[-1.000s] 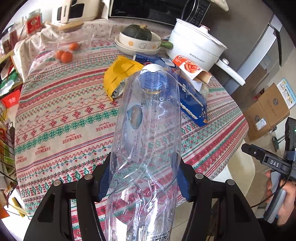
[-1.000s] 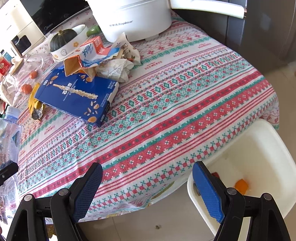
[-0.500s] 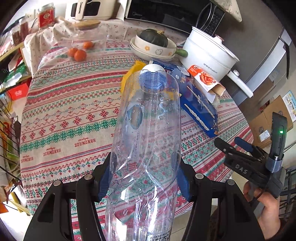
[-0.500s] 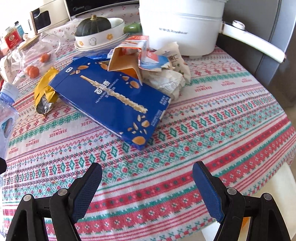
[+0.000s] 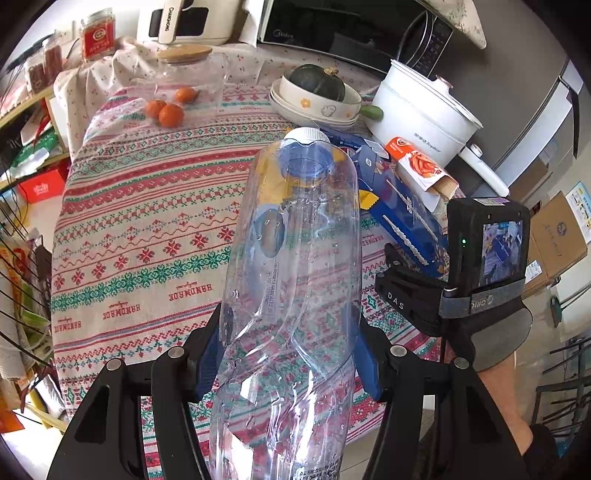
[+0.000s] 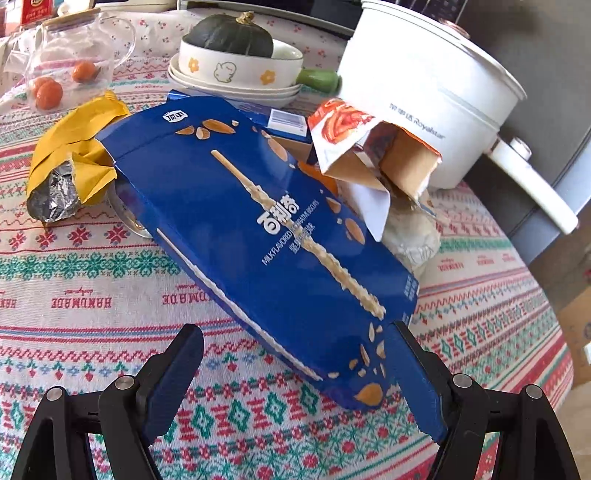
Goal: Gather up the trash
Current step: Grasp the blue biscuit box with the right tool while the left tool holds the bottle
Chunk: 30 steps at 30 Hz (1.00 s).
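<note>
My left gripper (image 5: pixel 290 350) is shut on a clear, crumpled plastic bottle (image 5: pixel 295 258), whose white cap points away over the table. My right gripper (image 6: pixel 295 354) stands open just before a flat blue biscuit box (image 6: pixel 258 229). The box's near corner lies between the fingers, close to the right fingertip (image 6: pixel 413 354), and no pad presses on it. A yellow foil wrapper (image 6: pixel 74 155) lies left of the box. A torn orange-and-white carton (image 6: pixel 354 140) and crumpled paper (image 6: pixel 410 236) lie to its right. The left wrist view shows the right gripper (image 5: pixel 406 288) low beside the box (image 5: pixel 406 206).
On the patterned tablecloth (image 6: pixel 92 277) behind the trash stand a white electric pot (image 6: pixel 424 92), stacked bowls with a green squash (image 6: pixel 236 62) and a glass jar with oranges (image 6: pixel 74 62). A microwave (image 5: pixel 332 29) sits at the back. A cardboard box (image 5: pixel 554 236) is on the floor to the right.
My right gripper has swung from over a white bin at the table's edge in across the table, up to the blue box. The left gripper still holds the bottle, hardly moved.
</note>
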### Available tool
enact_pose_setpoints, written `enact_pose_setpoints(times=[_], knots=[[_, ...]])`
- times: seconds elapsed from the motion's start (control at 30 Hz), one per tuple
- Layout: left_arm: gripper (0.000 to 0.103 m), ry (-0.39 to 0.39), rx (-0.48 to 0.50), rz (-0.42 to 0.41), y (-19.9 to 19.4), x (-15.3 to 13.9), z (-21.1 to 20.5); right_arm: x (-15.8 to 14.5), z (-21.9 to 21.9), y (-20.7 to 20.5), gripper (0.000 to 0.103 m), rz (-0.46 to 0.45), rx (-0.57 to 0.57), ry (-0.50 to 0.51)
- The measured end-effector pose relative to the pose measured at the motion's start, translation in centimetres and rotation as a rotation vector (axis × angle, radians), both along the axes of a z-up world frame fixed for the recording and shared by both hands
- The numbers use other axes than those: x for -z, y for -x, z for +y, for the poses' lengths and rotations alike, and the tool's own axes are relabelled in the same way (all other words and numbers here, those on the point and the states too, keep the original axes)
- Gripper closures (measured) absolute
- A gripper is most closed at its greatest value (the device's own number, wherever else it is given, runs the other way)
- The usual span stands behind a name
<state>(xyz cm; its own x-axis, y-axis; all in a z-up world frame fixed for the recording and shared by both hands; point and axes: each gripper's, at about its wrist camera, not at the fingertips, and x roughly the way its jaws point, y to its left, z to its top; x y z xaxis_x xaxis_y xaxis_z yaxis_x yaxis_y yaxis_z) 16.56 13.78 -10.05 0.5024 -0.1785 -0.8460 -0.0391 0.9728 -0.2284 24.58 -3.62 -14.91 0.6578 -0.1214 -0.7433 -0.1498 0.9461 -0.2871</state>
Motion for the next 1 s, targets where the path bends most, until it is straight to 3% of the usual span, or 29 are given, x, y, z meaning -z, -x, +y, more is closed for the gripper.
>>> enact_pose_setpoints(times=[0.13, 0.3, 0.5, 0.73, 0.87, 1.0], knots=[[0.039, -0.006, 0.000, 0.006, 0.0, 0.2, 0.1, 0.5, -0.1, -1.0, 0.021, -0.041, 0.007, 0.055], [0.039, -0.014, 0.004, 0.004, 0.1, 0.1, 0.0, 1.1, -0.4, -1.8, 0.032, -0.052, 0.024, 0.067], [0.039, -0.013, 0.009, -0.003, 0.1, 0.0, -0.1, -0.5, 0.8, -0.4, 0.060, -0.142, -0.045, 0.149], [0.039, -0.008, 0.027, -0.010, 0.4, -0.5, -0.8, -5.2, -0.6, 1.2, 0.075, -0.108, -0.094, -0.022], [0.039, 0.002, 0.041, -0.009, 0.6, -0.5, -1.4, -7.2, -2.5, 1.8, 0.079, -0.007, -0.089, -0.205], [0.039, 0.003, 0.056, -0.007, 0.6, -0.6, -2.1, -7.3, -5.2, 1.9, 0.079, 0.120, -0.046, -0.402]])
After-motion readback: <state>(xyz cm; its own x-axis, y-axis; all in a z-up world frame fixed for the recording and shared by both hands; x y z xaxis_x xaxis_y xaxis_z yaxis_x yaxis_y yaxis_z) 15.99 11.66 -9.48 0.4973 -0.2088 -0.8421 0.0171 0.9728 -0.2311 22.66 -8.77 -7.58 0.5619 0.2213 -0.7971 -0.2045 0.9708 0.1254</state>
